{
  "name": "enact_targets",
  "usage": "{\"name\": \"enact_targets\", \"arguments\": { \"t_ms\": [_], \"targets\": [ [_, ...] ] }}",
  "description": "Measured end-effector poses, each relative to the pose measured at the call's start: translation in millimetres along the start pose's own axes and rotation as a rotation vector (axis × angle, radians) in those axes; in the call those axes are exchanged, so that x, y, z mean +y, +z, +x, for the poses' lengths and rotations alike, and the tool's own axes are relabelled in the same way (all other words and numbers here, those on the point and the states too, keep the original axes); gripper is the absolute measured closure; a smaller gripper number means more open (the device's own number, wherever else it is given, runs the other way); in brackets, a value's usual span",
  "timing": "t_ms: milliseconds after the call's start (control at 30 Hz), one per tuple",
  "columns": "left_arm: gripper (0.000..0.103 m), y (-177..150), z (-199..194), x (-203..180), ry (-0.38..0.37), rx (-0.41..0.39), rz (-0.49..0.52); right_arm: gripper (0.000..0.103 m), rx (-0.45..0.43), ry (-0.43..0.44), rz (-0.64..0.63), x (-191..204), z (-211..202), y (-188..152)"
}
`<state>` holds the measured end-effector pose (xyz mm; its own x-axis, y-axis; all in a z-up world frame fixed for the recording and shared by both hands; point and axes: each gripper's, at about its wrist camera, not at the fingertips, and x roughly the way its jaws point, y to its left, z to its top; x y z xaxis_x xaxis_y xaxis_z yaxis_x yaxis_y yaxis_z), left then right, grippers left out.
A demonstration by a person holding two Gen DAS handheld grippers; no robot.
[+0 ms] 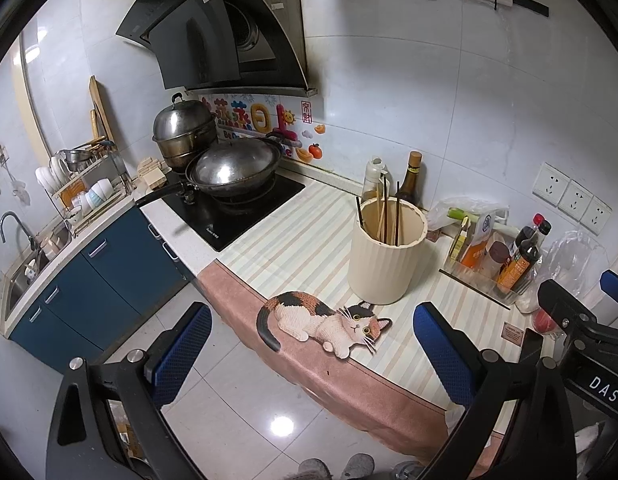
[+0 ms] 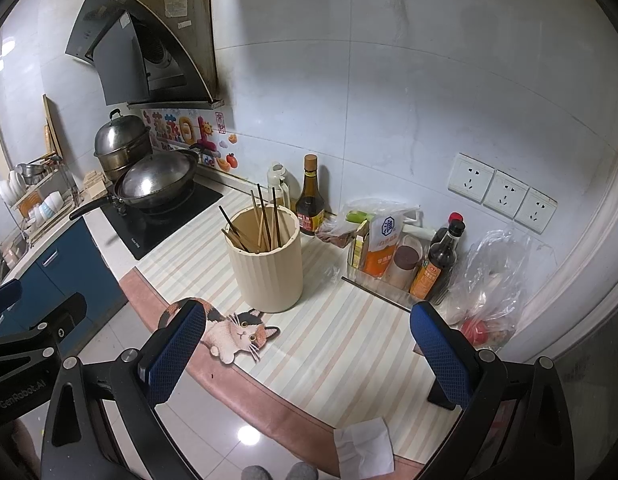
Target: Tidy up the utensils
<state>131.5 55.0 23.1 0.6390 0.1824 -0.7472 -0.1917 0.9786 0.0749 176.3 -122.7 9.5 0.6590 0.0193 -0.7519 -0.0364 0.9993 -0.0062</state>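
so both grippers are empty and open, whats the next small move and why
Probably a check, not a grasp: ease the right gripper forward over the cream ribbed holder. The chopsticks already stand inside it, both grippers, left gripper included, hold nothing, and no loose utensil shows on the striped mat, so the task may be finished.

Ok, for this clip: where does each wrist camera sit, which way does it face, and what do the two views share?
Left wrist: on the left gripper, open, off the counter edge, facing the cream holder and stove; the right gripper shows at its right edge.
Right wrist: on the right gripper, open, facing the holder and condiment bottles; the left gripper shows at left.
Shared: holder, chopsticks, cat mat, stove.
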Motion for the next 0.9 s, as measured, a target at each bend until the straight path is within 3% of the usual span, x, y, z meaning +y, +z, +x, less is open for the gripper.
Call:
{"name": "enact_targets", "arguments": {
  "t_ms": [900],
  "targets": [
    [0.0, 0.0, -3.0, -1.3, 0.001, -0.01, 0.007, 0.0, -0.001, -0.002, 0.001, -0.8, -1.4, 0.9]
  ]
}}
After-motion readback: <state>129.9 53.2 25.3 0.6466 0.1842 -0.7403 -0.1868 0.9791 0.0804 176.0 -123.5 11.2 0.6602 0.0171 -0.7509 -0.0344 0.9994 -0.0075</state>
